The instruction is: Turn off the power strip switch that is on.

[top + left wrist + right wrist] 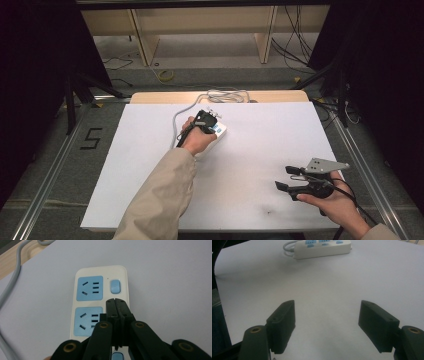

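Left gripper [115, 301], jaws pressed together, tips over power strip [100, 275] just below blue switch [115, 286].

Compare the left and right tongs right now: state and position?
Left tongs are shut, jaws pressed together, empty; right tongs stand wide open. Left hangs over the power strip, tips near its blue switch; right sits apart over the bare white table. Both grip nothing.

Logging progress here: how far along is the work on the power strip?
Done: the left tool is shut and sits over the power strip, tips just short of a blue switch. In hand: lining up on that switch. Left: whether it is pressed can't be told. The right tool waits open, apart.
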`<state>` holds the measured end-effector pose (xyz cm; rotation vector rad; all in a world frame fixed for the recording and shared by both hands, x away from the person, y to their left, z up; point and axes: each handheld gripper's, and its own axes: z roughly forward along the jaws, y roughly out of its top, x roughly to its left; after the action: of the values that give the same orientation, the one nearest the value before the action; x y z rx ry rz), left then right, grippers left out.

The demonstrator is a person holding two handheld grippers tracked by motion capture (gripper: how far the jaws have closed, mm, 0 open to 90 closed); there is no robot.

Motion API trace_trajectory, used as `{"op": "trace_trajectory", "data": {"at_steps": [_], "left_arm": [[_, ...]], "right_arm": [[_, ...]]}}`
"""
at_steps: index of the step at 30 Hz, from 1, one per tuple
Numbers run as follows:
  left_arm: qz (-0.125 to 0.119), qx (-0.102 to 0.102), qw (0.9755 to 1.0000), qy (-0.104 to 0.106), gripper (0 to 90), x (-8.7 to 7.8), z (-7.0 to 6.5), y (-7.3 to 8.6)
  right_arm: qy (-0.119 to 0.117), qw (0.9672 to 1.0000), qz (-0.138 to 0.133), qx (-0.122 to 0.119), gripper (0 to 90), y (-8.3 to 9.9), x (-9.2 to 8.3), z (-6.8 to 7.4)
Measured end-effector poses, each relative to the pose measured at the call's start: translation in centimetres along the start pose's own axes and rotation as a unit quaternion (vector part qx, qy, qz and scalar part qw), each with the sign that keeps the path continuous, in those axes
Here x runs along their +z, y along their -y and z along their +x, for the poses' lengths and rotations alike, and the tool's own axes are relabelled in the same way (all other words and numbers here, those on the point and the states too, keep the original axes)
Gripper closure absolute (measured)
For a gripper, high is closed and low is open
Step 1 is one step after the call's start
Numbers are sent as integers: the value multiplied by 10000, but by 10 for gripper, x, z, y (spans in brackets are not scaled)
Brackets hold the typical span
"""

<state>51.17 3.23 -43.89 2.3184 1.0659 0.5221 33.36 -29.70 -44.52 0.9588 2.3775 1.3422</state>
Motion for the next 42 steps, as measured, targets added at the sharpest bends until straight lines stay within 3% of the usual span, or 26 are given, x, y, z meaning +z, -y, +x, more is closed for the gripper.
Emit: {"op": "trace_trajectory", "data": {"at_steps": [37,42], "left_arm": [[151,-104,9998,91,899,10,2,0],[173,-106,9998,20,900,10,2,0]], "right_arm": [[-30,10000,10,-40,301,0,1,0],[-29,10000,-4,-37,301,0,0,0]]}}
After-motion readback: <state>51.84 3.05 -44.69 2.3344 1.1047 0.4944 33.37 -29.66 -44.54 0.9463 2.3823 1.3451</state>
